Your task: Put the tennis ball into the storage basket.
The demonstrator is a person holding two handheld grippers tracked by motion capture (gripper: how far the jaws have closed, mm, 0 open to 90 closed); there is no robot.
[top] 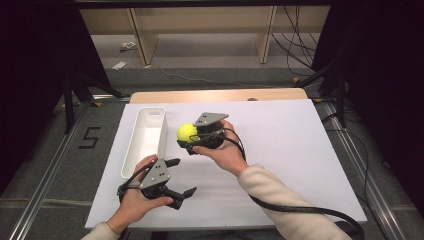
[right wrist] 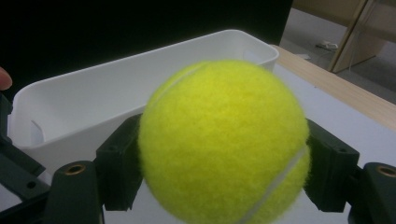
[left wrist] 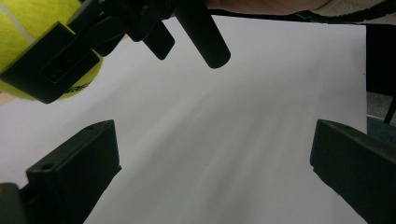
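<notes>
A yellow tennis ball (top: 186,132) is clamped between the jaws of my right gripper (top: 190,136), held just above the white sheet and next to the right wall of a long white bin (top: 145,142). The right gripper view has the ball (right wrist: 224,140) close up in the right gripper (right wrist: 224,175), with the empty bin (right wrist: 93,93) right behind it. My left gripper (top: 182,176) stands open near the front of the sheet, below the bin's near end. In its own view the left gripper (left wrist: 215,172) has bare sheet between its jaws, and the ball (left wrist: 16,21) sits top left.
A white sheet (top: 280,150) covers most of the table, with a strip of wood (top: 215,95) along the far edge. Wooden shelving (top: 200,30) and cables lie on the floor beyond. Black frames stand at both sides.
</notes>
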